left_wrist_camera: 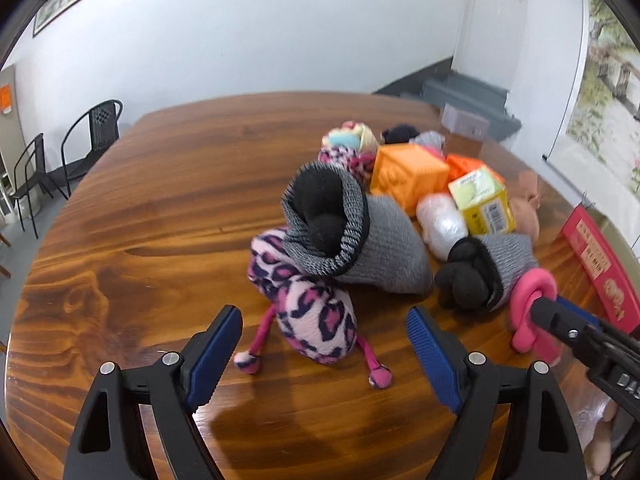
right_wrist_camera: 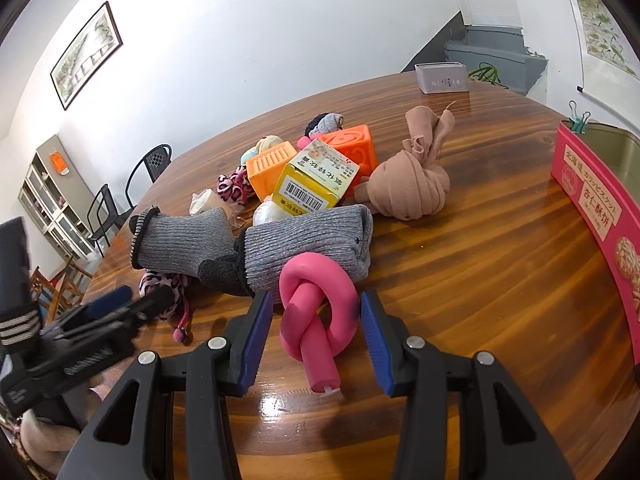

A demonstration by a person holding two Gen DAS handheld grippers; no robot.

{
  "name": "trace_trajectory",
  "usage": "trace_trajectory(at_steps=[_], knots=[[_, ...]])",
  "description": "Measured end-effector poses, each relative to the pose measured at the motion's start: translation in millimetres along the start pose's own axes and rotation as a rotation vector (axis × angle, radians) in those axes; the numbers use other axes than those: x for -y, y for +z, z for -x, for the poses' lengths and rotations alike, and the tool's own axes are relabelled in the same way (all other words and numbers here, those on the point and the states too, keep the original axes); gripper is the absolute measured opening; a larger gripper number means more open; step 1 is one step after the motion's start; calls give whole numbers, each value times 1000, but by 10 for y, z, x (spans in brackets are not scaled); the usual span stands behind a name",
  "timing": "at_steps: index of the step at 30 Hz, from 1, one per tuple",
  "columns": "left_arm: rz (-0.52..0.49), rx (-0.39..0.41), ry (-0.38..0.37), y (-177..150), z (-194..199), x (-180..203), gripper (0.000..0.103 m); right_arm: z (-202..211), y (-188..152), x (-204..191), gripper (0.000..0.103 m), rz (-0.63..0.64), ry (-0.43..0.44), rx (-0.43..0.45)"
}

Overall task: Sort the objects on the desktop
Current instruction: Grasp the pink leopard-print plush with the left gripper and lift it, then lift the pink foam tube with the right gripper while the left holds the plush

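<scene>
A pile of objects lies on the round wooden table (left_wrist_camera: 160,208). My left gripper (left_wrist_camera: 324,350) is open, its jaws on either side of a pink leopard-print plush roll (left_wrist_camera: 316,320). Behind it lie two grey rolled socks (left_wrist_camera: 360,232) (left_wrist_camera: 488,272), orange cubes (left_wrist_camera: 408,174) and a yellow box (left_wrist_camera: 484,200). My right gripper (right_wrist_camera: 316,326) is open around a pink knotted foam tube (right_wrist_camera: 316,312), which also shows in the left wrist view (left_wrist_camera: 528,304). The jaws stand apart from the tube. The grey socks (right_wrist_camera: 304,248), yellow box (right_wrist_camera: 316,184) and a tan knotted cloth (right_wrist_camera: 412,184) lie beyond.
A pink biscuit box (right_wrist_camera: 600,216) stands at the table's right edge, with binder clips (right_wrist_camera: 578,120) on it. A grey tissue box (right_wrist_camera: 442,77) sits at the far side. Black chairs (left_wrist_camera: 92,136) stand beyond the table on the left.
</scene>
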State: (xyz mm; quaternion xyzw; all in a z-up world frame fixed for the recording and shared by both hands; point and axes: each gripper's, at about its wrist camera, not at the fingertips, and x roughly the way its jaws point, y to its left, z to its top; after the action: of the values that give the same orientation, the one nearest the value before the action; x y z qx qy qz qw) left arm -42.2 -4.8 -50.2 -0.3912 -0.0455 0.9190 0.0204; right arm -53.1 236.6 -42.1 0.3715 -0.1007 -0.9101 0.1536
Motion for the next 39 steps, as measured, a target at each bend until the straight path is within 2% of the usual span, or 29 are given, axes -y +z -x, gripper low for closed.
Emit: trace_trajectory(at_steps=[2, 3, 5, 6, 9, 14, 20, 24, 28, 30, 32, 37, 39], knots=[[-4, -17, 17, 26, -78, -5, 84, -3, 0, 1, 50, -1, 1, -2], [-4, -29, 21, 44, -126, -16, 80, -4, 0, 1, 50, -1, 1, -3], [9, -67, 11, 83, -238, -60, 53, -6, -1, 2, 50, -1, 2, -4], [16, -75, 14, 108, -277, -86, 53, -6, -2, 1, 50, -1, 2, -5], [21, -72, 17, 137, -296, -134, 35, -8, -4, 0, 50, 1, 3, -7], [57, -31, 23, 98, -141, -237, 33, -3, 0, 5, 50, -1, 10, -3], [72, 143, 73, 99, 320, -315, 33, 38, -5, -45, 50, 19, 31, 23], [61, 230, 63, 106, 541, -297, 33, 46, -4, -56, 43, 18, 40, 31], [60, 233, 33, 106, 563, -265, 33, 43, 0, -39, 35, 4, 36, 31], [64, 244, 26, 88, 622, -291, 33, 42, -4, -35, 27, 1, 28, 27], [70, 260, 21, 58, 705, -340, 33, 43, -10, -40, 25, 1, 18, 22], [95, 269, 7, 34, 761, -432, 33, 43, -46, -95, 25, 31, -17, 1], [98, 262, -2, 20, 763, -449, 33, 36, -57, -112, 37, 41, -32, -8]])
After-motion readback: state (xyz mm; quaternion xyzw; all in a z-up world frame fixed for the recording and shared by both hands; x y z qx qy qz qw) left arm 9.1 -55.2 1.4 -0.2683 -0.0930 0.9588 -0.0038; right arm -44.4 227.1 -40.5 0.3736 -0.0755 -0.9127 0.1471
